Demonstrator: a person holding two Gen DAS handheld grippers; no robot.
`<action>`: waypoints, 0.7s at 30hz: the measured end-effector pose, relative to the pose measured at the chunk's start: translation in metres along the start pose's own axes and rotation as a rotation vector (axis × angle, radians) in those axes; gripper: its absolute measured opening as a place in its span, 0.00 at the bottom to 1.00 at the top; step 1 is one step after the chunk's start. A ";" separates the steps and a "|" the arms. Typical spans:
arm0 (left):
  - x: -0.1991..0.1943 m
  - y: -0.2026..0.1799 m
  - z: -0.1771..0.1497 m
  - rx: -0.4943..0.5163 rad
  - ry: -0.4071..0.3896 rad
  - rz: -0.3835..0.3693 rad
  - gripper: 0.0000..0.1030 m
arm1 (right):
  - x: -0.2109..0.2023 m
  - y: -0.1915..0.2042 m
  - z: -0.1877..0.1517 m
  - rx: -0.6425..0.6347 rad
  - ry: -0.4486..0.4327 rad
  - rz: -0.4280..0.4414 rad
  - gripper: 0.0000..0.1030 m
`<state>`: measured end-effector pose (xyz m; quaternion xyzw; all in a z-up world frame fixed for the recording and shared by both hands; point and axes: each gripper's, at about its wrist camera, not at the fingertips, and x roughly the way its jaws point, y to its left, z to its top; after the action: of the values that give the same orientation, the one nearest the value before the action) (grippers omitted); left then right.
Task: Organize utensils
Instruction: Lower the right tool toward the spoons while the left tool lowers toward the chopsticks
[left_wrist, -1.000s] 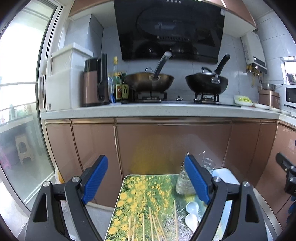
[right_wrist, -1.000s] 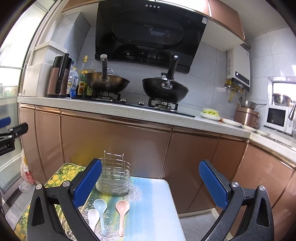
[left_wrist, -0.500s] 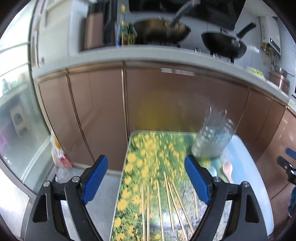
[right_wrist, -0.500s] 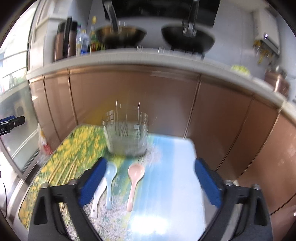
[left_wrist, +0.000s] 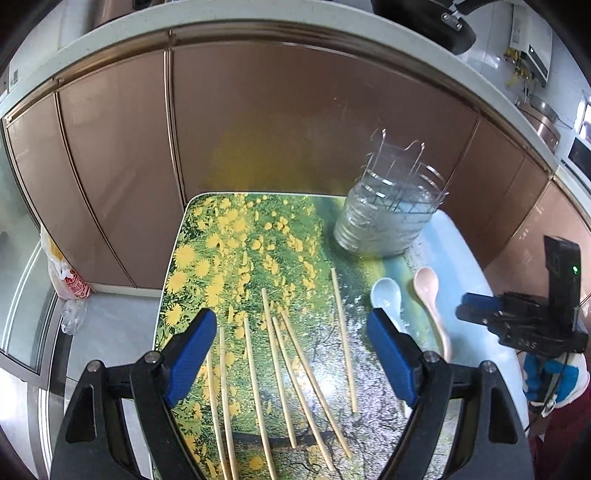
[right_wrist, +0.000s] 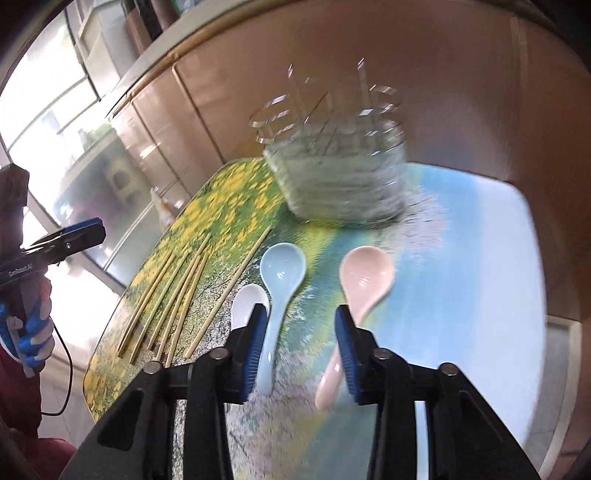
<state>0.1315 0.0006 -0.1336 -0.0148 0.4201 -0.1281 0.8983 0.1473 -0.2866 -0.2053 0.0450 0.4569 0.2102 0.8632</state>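
Observation:
Several wooden chopsticks (left_wrist: 280, 365) lie loose on the flower-print table (left_wrist: 229, 240). My left gripper (left_wrist: 291, 350) is open and empty above them. A wire utensil holder (left_wrist: 388, 210) stands at the table's far side. A white spoon (right_wrist: 247, 302), a blue spoon (right_wrist: 280, 280) and a pink spoon (right_wrist: 364, 284) lie in front of the holder (right_wrist: 340, 166). My right gripper (right_wrist: 301, 347) is partly closed and empty, low over the table between the blue and pink spoon handles. It also shows in the left wrist view (left_wrist: 476, 306).
Brown kitchen cabinets (left_wrist: 295, 110) stand right behind the table. A plastic bag (left_wrist: 70, 280) lies on the floor at the left. My left gripper shows at the left of the right wrist view (right_wrist: 70, 240), held in a gloved hand.
Both grippers tilted down from the stove and counter toward the table and came closer. The right gripper's jaws narrowed and dropped over the spoons.

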 end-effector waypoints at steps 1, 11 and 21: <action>0.003 0.003 0.001 0.000 0.005 0.004 0.80 | 0.005 0.000 0.003 -0.002 0.009 0.013 0.29; 0.027 0.049 0.002 -0.077 0.047 0.037 0.80 | 0.078 0.001 0.038 -0.067 0.073 0.064 0.28; 0.052 0.072 -0.006 -0.122 0.116 0.060 0.79 | 0.107 -0.001 0.050 -0.110 0.128 0.100 0.28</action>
<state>0.1747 0.0584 -0.1865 -0.0493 0.4785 -0.0759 0.8734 0.2410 -0.2387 -0.2587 0.0069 0.4961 0.2801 0.8218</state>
